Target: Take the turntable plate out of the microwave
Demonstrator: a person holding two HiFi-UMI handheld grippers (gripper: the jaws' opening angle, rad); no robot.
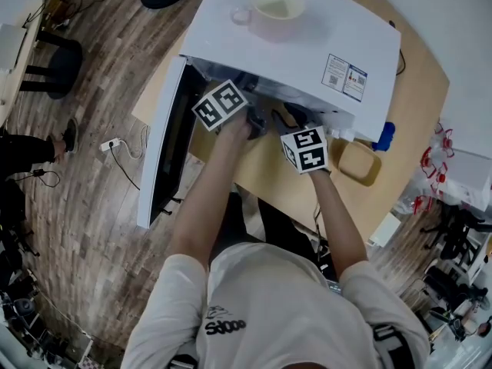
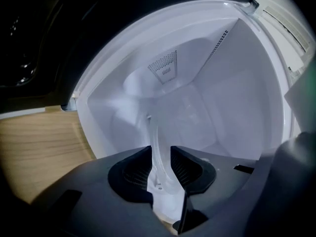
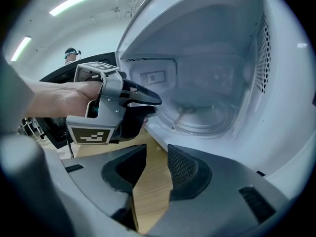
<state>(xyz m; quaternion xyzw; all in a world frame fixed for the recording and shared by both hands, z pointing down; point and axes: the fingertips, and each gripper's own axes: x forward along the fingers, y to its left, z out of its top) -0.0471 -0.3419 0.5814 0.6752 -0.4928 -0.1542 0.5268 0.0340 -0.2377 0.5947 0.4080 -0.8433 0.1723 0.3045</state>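
Observation:
The clear glass turntable plate (image 3: 202, 117) lies on the floor of the white microwave (image 1: 292, 44), whose door (image 1: 165, 144) hangs open to the left. My left gripper (image 2: 160, 154) is rolled on its side at the cavity mouth. The plate's near rim (image 2: 154, 137) runs edge-on between its pads, and the jaws are shut on it. From the right gripper view the left gripper (image 3: 148, 107) sits at the plate's front left edge. My right gripper (image 3: 157, 154) is open just outside the cavity, with only the wooden table between its jaws.
A pale mug (image 1: 273, 10) stands on top of the microwave. To the right on the wooden table (image 1: 269, 167) are a yellow container (image 1: 359, 162) and a blue object (image 1: 384, 137). The open door blocks the left side. A person stands far off (image 3: 71, 56).

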